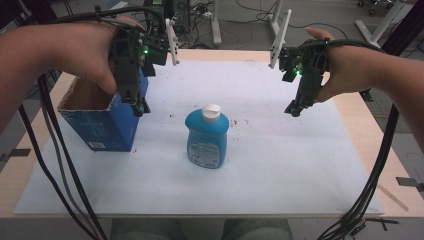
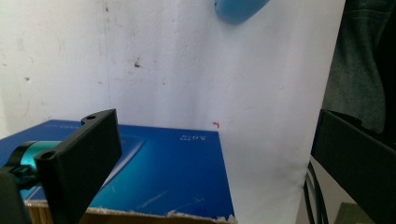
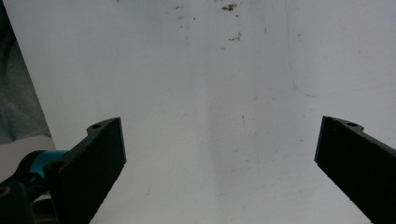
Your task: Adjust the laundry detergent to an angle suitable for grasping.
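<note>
At table centre: blue bottle [image 1: 207, 137] stands upright on the white sheet [image 1: 280, 165], white cap up, well apart from both grippers.
Left gripper [image 1: 140, 106]: above the near-right corner of the open blue box [image 1: 100, 125], jaws spread, nothing between them.
Right gripper [image 1: 294, 108]: over bare sheet right of the bottle, jaws spread wide, empty.
High view: box's open top, both hands.
Left gripper view: box's blue face [image 2: 163, 172] close up, bottle's base [image 2: 238, 9] at top edge.
Right gripper view: brown specks on the sheet.

Even, bright overhead light washes the white sheet [image 1: 280, 165] pale; shadows stay soft and short. The near claw bodies blur slightly in both gripper views.
</note>
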A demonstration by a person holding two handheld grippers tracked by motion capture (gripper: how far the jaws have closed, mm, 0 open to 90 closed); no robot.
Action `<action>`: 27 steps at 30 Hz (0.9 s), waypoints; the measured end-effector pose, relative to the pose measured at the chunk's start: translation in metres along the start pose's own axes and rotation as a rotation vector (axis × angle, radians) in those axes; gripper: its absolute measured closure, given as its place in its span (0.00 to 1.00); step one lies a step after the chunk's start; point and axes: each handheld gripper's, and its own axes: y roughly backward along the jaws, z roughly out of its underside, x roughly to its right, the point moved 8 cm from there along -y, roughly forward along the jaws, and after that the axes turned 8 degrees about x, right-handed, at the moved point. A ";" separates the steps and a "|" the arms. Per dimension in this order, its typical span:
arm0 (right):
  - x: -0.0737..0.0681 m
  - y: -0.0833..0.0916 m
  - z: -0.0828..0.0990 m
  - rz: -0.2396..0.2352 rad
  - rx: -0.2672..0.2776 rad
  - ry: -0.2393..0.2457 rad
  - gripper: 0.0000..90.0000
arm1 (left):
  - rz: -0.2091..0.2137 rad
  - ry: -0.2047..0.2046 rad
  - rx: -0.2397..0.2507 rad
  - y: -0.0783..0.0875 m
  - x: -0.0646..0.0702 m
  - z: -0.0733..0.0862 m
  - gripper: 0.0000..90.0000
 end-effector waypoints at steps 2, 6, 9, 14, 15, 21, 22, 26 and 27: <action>0.000 0.000 -0.001 0.002 -0.001 0.001 0.01 | 0.000 0.001 0.002 0.001 0.000 0.000 0.02; 0.001 0.000 -0.002 0.002 -0.001 0.005 0.01 | -0.009 0.007 0.000 0.002 -0.002 0.001 0.02; 0.000 -0.001 -0.003 0.001 0.004 0.015 0.01 | -0.008 0.008 -0.004 0.001 -0.002 0.001 0.02; -0.001 0.001 -0.005 0.000 0.007 0.022 0.01 | -0.005 0.014 -0.015 0.001 -0.001 0.000 0.02; -0.001 0.001 -0.005 0.002 0.008 0.022 0.01 | -0.001 0.011 -0.021 0.001 0.000 0.000 0.02; -0.001 0.004 -0.007 0.007 0.000 0.025 0.01 | -0.002 0.016 -0.021 0.001 0.001 0.000 0.02; 0.000 0.005 -0.007 0.008 0.001 0.028 0.01 | -0.001 0.017 -0.022 0.001 0.001 0.001 0.02; 0.002 0.005 -0.009 0.007 -0.003 0.026 0.01 | -0.002 0.025 -0.026 0.001 0.000 0.003 0.02; 0.002 0.005 -0.009 0.006 -0.004 0.028 0.01 | -0.002 0.032 -0.023 0.001 0.000 0.004 0.02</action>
